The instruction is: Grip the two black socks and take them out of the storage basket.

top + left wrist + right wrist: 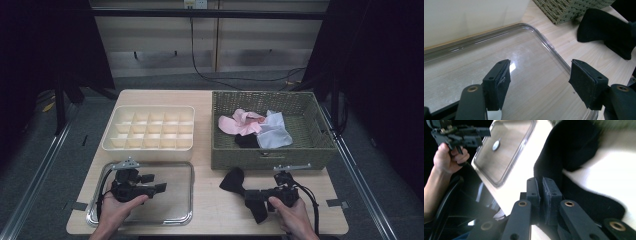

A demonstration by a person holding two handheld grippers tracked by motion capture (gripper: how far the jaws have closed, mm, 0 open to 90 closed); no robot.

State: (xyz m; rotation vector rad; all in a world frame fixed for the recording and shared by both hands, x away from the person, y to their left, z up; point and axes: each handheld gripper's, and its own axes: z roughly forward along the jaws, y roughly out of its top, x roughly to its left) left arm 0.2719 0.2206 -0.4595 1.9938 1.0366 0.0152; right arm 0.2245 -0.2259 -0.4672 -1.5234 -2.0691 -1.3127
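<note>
Black sock comes down onto the table, pinched in the right gripper

The right gripper's jaws are clamped on a black sock, limp and draped across the wooden table, at about 7 o'clock from the wicker basket. The left gripper hangs with jaws wide apart and nothing between them over the clear tray. Next move, likely: carry the sock toward 9 o'clock onto that tray or up into the divided organizer.

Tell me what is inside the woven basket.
The green woven rectangular basket holds a crumpled pink cloth, a white cloth and a small black cloth. Whatever lies beneath them is covered.
</note>
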